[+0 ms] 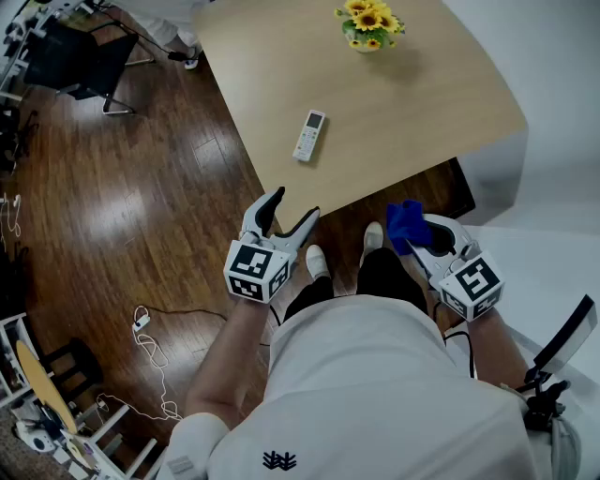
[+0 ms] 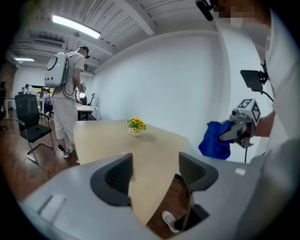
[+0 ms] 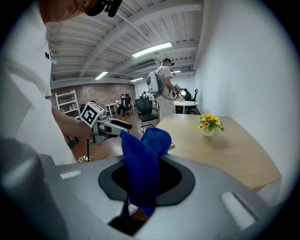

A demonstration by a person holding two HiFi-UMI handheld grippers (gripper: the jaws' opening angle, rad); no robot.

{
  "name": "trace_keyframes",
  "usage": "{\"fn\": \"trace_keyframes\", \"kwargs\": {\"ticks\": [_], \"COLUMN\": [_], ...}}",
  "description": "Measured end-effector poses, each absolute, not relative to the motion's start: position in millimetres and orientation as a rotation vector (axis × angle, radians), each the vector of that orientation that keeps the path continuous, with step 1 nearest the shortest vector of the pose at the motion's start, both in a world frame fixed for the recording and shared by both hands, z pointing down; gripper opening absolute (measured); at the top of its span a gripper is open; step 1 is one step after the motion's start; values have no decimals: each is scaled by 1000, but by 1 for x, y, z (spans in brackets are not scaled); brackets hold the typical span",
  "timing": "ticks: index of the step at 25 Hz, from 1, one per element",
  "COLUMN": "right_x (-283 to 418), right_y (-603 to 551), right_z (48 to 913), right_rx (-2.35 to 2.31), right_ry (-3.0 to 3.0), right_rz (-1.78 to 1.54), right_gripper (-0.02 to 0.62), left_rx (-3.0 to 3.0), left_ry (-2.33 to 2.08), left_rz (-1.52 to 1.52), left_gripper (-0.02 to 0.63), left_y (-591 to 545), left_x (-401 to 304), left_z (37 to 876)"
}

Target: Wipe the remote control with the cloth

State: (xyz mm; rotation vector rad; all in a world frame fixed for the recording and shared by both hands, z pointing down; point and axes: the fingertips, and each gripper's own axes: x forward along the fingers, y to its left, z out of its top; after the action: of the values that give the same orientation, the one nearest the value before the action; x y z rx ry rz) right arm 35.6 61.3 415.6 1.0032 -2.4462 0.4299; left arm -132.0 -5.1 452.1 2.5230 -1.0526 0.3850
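Table (image 1: pixel 441 103): light wood, mostly bare. Both grippers hang short of its near edge. Left gripper (image 1: pixel 296 206) has its jaws wide, nothing between them. Right gripper (image 1: pixel 417 236) is clamped on the blue cloth (image 1: pixel 403 217), which is bunched with a loose end hanging. Cloth looks soft and floppy, so it needs pressing flat to wipe. Flower pot (image 1: pixel 367 26) is at the far end. Remote control (image 1: pixel 309 135) lies flat near the left edge, well apart from both grippers. It looks light, rigid, smooth plastic, so it'll likely skate. Pin its long sides at one end with the left, wipe the rest.
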Motion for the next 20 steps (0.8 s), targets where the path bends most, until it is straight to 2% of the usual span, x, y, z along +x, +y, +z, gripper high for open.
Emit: {"fn": "trace_keyframes", "kwargs": {"ticks": [7,11,20], "right_x": [36,58,74], "right_y": [-28,-72,-93], "right_z": [423,428,453], "right_rx": [836,734,636], "right_ry": [-2516,-2535,-2465], "right_rz": [346,336,404], "right_gripper": [78,78,78], "left_rx": [2434,2379,2275], "left_ry": [-1223,-1273,-1317], "left_rz": [462,613,836], "left_gripper": [345,353,353], "left_y": [-77,-108,-157], "left_x": [-118,-99,-113], "left_z": [504,547,625]}}
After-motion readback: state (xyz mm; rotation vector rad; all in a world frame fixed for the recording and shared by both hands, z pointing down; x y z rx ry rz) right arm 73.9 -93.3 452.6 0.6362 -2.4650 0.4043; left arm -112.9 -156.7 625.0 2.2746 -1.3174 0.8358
